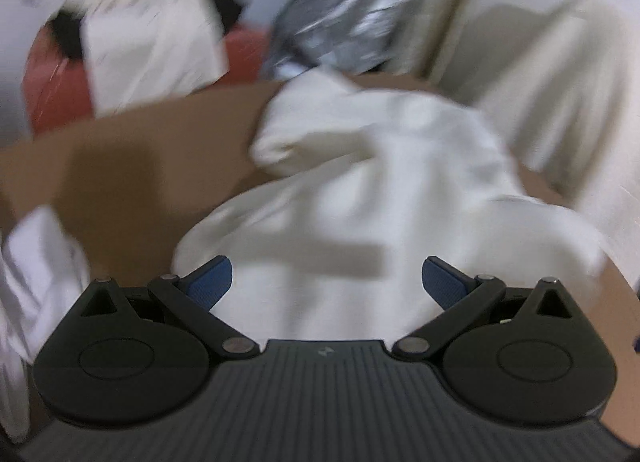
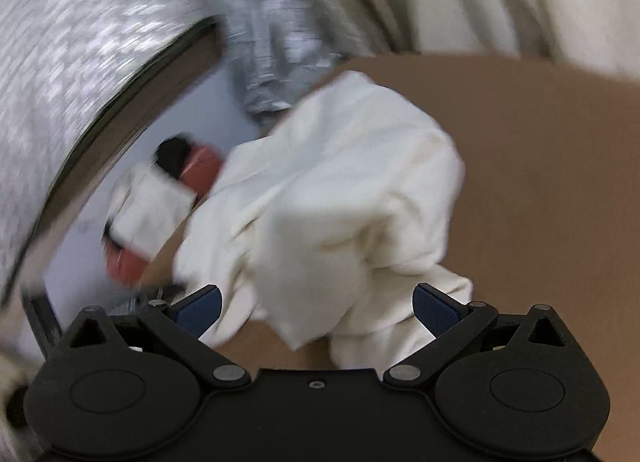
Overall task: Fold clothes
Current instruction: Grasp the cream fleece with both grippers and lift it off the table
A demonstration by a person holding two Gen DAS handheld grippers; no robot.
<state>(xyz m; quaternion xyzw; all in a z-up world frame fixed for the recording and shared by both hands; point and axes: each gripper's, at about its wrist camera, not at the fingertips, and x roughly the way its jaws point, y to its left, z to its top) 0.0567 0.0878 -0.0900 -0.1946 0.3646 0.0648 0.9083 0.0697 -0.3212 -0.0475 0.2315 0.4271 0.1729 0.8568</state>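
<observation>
A crumpled cream-white garment (image 1: 372, 182) lies in a heap on a brown table (image 1: 140, 166). My left gripper (image 1: 327, 282) hovers over its near part, open, its blue pads (image 1: 212, 282) wide apart with nothing between them. In the right wrist view the same garment (image 2: 340, 202) is bunched up on the brown table (image 2: 540, 182). My right gripper (image 2: 316, 308) is open just above the garment's near edge, blue pads (image 2: 436, 312) spread and gripping nothing. Both views are blurred by motion.
A red seat (image 1: 56, 86) with a white cloth (image 1: 152, 46) on it stands beyond the table's far edge. A shiny silver bag (image 1: 352, 10) lies behind. Cream curtain or fabric (image 1: 560, 82) hangs at right. More white cloth (image 1: 36, 282) sits at the left edge.
</observation>
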